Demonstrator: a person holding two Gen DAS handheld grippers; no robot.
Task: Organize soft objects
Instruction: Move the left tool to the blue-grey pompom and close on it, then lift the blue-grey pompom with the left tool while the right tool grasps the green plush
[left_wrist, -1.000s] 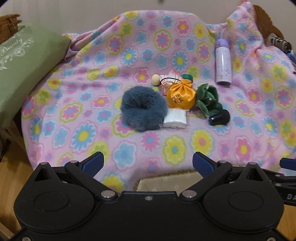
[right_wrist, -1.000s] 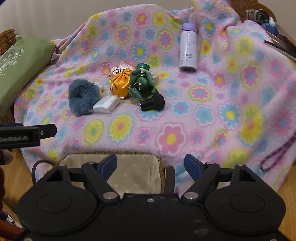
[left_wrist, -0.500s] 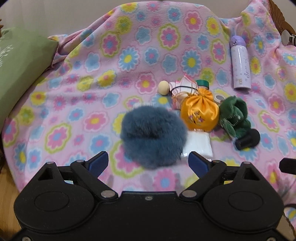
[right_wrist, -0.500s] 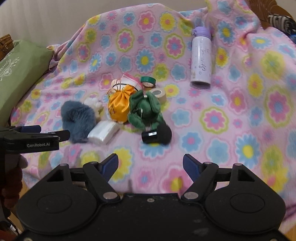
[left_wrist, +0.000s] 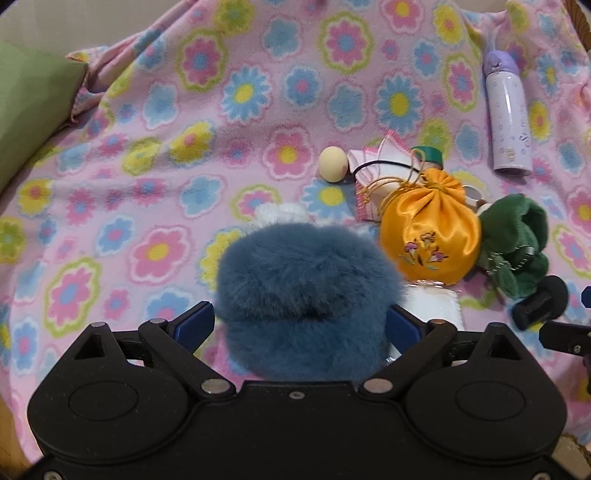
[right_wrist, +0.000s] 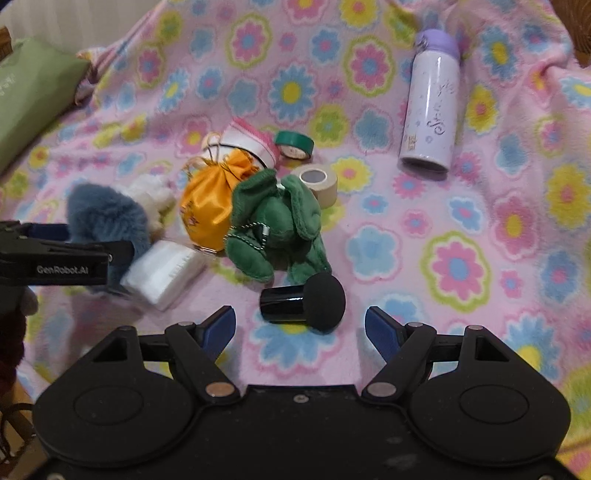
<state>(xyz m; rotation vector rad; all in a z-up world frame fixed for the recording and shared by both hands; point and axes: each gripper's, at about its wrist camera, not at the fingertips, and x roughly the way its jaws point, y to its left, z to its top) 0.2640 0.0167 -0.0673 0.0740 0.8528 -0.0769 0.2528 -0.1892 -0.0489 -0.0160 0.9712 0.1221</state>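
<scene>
left gripper (left_wrist: 300, 325) has closed in on the blue fluffy pom (left_wrist: 306, 295) on the floral blanket (left_wrist: 147, 110); jaws just widened and now straddle it, not clearly squeezing, so a grab looks next. right gripper (right_wrist: 300, 328) spread and empty, near the black sponge applicator (right_wrist: 303, 301). "genrobot.ai" is readable on the left gripper

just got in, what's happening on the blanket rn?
A person with a handheld gripper in each hand is sorting soft items on a floral blanket. The left gripper straddles the blue furry pom-pom; its jaws were just opening and aren't clamped on it yet. The right gripper is open, with the black sponge applicator just ahead of it and the green plush toy beyond. Nothing is lifted yet.
</scene>
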